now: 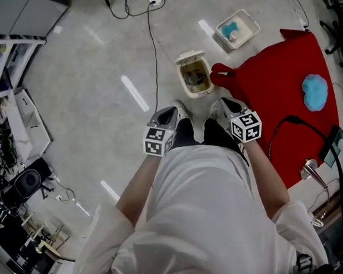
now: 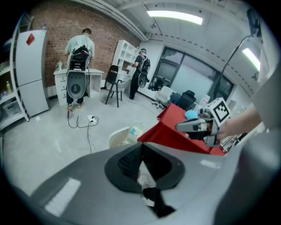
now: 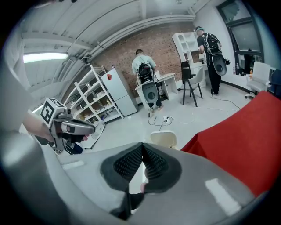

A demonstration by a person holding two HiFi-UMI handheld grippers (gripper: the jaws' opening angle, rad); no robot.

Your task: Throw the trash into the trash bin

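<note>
Left gripper [image 1: 175,111] and right gripper [image 1: 221,107] were held side by side in front of the person. Each had its jaws closed together, with nothing between the pads. Trash bin [image 1: 184,84] stood on the floor just beyond both grippers, lid flipped open, trash [image 1: 196,76] lying inside. Red cloth [image 1: 286,87] reached the bin's right side. White tray [image 1: 254,23] lay on the floor farther off.

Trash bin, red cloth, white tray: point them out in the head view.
trash bin [image 1: 189,57], head view, on its open lid.
red cloth [image 1: 286,87], head view, on its bare middle.
white tray [image 1: 246,26], head view, on its bare floor.
</note>
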